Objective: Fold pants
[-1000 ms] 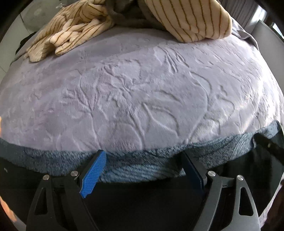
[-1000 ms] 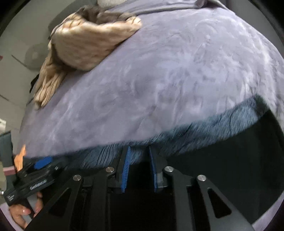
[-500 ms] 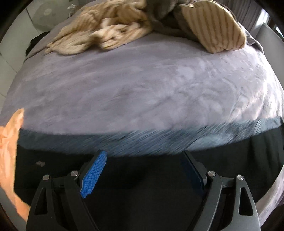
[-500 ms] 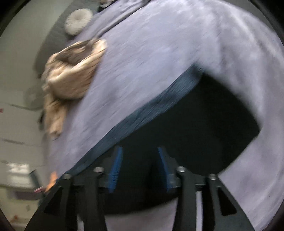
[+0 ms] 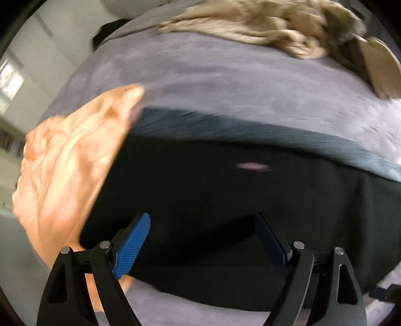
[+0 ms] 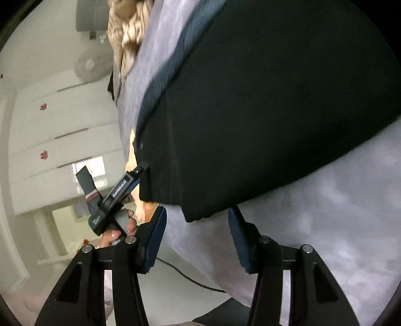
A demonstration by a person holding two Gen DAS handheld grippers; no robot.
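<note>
A: Status? Where are the black knit pants with the grey-blue ribbed waistband [image 5: 225,200]?

B: Flat on the lilac embossed bed cover [image 5: 213,72], already in a compact rectangle w/ waistband [image 6: 165,75] along the far edge. Looks like a fold just got laid down; judging by the shape, prob 1 or 2 folds left.

A: Left tool [image 5: 200,240]?

B: Jaws wide apart, nothing between the pads. It hangs over the black fabric, pointing steeply down. Bare hand [image 5: 67,170] sits at the pants' left edge, touching the cloth or not I can't tell, too blurred.

A: Right tool [image 6: 196,235]?

B: About half open, empty. Near corner of the pants [image 6: 190,215] sits just ahead of the pads, not pinched. Seen from this side, left tool [image 6: 112,203] is at the pants' other edge, gripped by the person's fingers [image 6: 130,227].

A: Why that layout?

B: My guess: one tool per side so both edges can lift together and the next fold stays square.

A: Diff vs 1 s ago?

B: Right jaws were nearly shut at the waistband then; now spread and it has swung round to the corner. Left opening unchanged, but it pulled back: waistband was right at the pads, now it's well ahead. Beige striped clothes pile [image 5: 275,22] on the bed's far side hasn't moved.
</note>
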